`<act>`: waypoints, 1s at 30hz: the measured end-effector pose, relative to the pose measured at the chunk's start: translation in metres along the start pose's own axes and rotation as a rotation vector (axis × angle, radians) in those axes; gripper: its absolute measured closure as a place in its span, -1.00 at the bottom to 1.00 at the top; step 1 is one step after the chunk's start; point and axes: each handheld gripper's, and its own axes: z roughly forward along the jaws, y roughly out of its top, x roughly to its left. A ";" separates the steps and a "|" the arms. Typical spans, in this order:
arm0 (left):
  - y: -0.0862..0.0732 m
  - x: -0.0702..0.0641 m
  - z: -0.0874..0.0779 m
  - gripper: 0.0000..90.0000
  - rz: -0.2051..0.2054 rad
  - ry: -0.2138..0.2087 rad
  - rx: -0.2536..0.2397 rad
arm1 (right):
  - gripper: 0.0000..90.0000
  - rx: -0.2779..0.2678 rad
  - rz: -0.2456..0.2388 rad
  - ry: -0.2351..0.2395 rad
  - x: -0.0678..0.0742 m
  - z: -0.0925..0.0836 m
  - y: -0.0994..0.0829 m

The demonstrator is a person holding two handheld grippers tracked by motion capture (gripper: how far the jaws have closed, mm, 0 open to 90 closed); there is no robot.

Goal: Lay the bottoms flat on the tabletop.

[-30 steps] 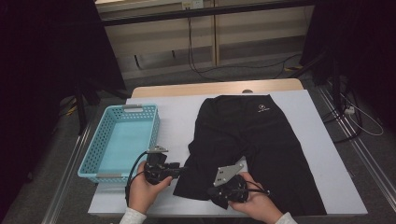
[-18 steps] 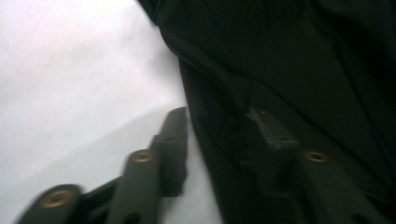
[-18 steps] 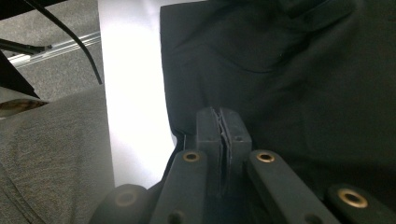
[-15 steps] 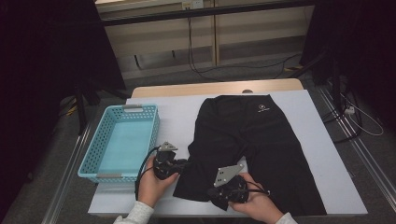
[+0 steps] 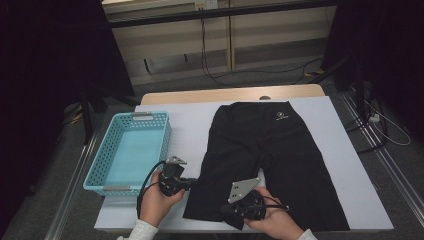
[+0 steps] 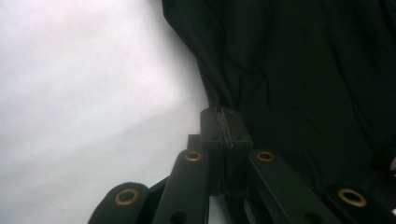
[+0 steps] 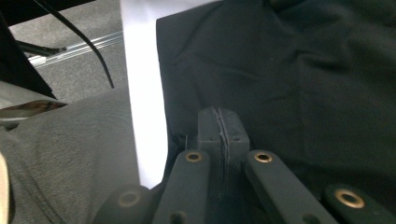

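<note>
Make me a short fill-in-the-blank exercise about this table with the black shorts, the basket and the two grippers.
1. The black shorts lie flat on the white table with the waistband at the ____ edge.
2. The basket left of the shorts is light ____.
3. The left gripper has just been closing and now pinches the shorts' ____ edge, as the high view shows it.
4. The right gripper is ____ at the hem of the shorts.

Missing words: far; blue; left; shut
</note>
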 end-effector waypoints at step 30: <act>0.005 -0.002 0.004 0.97 -0.063 -0.063 -0.033 | 0.36 -0.050 0.237 -0.332 -0.054 -0.052 -0.031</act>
